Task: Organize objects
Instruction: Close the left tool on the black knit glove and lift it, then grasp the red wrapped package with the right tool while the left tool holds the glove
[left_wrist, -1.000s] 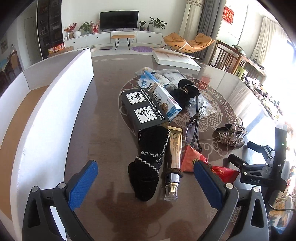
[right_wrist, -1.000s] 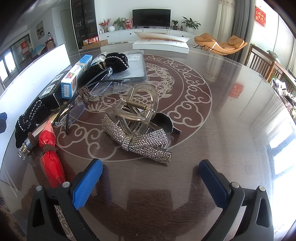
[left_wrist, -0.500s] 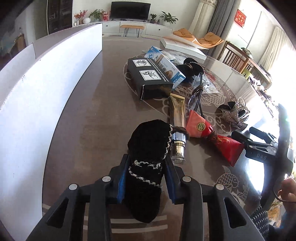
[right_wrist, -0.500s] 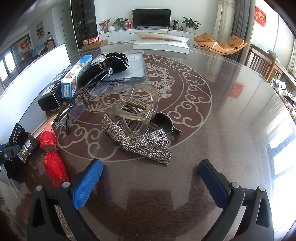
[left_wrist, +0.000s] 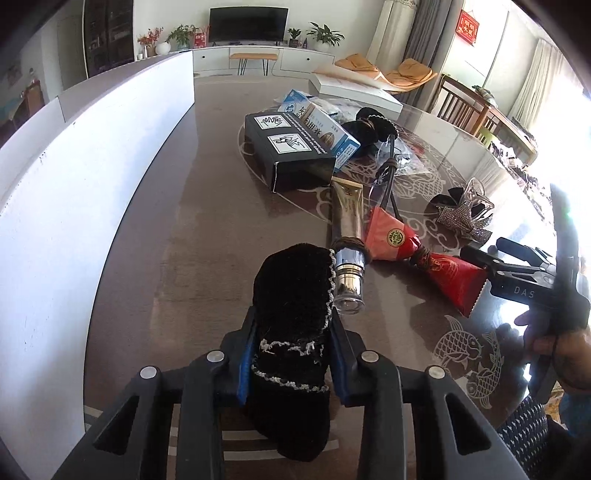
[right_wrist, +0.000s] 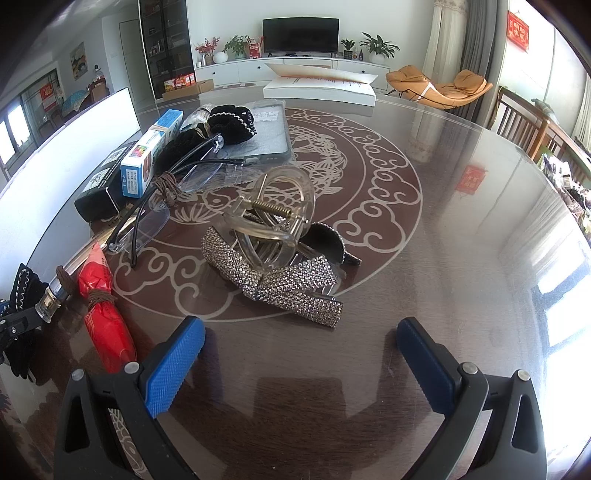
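Note:
My left gripper is shut on a black velvet hair band with white trim, held just above the brown table; it also shows at the left edge of the right wrist view. Beside it lie a gold tube with a silver cap and a red packet tied in the middle. My right gripper is open and empty, low over the table, in front of a rhinestone bow clip with a clear claw clip on it.
A white box wall runs along the left. A black box, a blue-and-white box, glasses, another black band and a grey pouch lie farther back. A white flat box sits at the far edge.
My left gripper closed on the black hair band and has drawn it toward the near edge, away from the black box. The right gripper has not moved.

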